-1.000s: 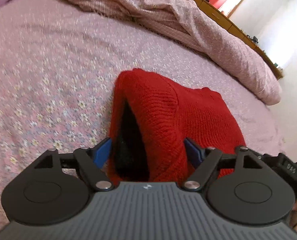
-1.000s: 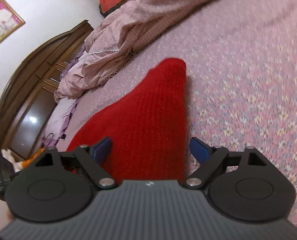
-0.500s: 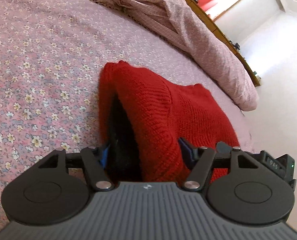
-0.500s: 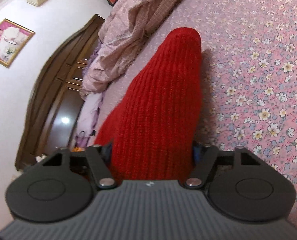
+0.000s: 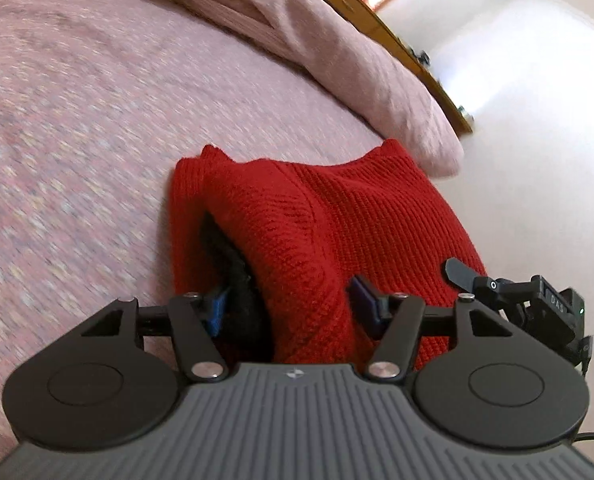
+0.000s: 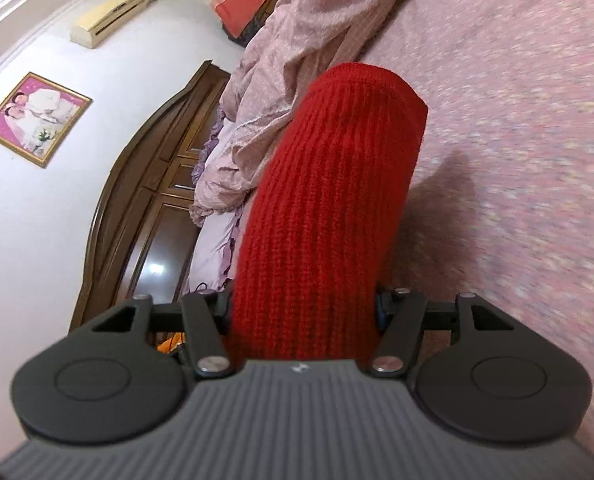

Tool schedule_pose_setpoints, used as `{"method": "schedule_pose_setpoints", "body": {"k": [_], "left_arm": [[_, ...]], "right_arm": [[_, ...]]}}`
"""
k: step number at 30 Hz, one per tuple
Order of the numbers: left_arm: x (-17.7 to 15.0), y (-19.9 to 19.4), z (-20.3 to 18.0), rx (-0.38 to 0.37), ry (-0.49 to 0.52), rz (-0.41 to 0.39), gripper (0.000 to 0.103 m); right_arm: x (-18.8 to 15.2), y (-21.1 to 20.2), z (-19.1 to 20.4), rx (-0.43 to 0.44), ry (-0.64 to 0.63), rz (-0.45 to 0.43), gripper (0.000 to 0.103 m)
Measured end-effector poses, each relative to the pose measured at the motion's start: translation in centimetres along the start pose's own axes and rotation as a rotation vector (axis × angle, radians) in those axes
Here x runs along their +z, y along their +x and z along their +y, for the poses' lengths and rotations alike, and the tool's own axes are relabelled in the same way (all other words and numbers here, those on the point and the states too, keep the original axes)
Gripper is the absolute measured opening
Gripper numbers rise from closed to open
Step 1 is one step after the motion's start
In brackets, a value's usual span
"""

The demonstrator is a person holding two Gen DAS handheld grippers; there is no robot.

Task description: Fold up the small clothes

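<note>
Evidently the step in hand is the carrying-over of a fold: the red ribbed knit garment [image 5: 349,232] is gripped at two points and drawn up off the pink floral-print bedspread [image 5: 77,132], which fills the left half of the left wrist view from 7 to 12 o'clock. A rumpled pink quilt [image 5: 337,52] lies heaped along the bed's far edge toward 1 o'clock, with a dark wooden headboard [image 6: 145,200] showing at 9 o'clock in the right wrist view.

In the left view the garment sits at centre, its far edge touching the bedspread and a dark opening gaping at 7 o'clock of the knit. In the right view a doubled tube of knit rises from the jaws toward 12 o'clock, casting a shadow on the bedspread at 3 o'clock, so that end appears lifted.

The next move likely calls for both ends travelling together and level, then being laid down so the edges meet before release.

The left gripper [image 5: 293,304] is pinching a thick bunch of knit between its blue pads [image 5: 217,312]. The right gripper [image 6: 303,308] is likewise closed on the knit, tilted steeply. The right gripper's black body shows at 4 o'clock in the left view, so the two are held close together.
</note>
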State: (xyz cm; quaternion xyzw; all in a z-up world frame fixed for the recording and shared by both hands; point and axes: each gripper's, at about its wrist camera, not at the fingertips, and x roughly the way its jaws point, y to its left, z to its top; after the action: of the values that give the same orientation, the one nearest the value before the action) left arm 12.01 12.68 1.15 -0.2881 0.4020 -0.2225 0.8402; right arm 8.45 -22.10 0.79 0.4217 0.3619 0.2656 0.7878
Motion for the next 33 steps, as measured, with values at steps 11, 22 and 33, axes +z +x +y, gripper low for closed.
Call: {"method": "schedule_pose_setpoints", "body": {"k": [11,22,33], "left_arm": [[-6.0,2.7,-6.6,0.156,0.222,0.084,0.066],[-7.2,1.7,-7.3,0.266,0.246,0.047,0.068],[-8.4,0.9,-9.1,0.449,0.382,0.037,0.07]], "right_arm": [[-2.3,-6.7,-3.4,-0.201,-0.046,-0.022,0.062],[-4.5,-5.8,-5.0,-0.31,-0.119,-0.054,0.073],[-7.0,-9.2,-1.4,-0.424,-0.349,-0.124,0.052]]}}
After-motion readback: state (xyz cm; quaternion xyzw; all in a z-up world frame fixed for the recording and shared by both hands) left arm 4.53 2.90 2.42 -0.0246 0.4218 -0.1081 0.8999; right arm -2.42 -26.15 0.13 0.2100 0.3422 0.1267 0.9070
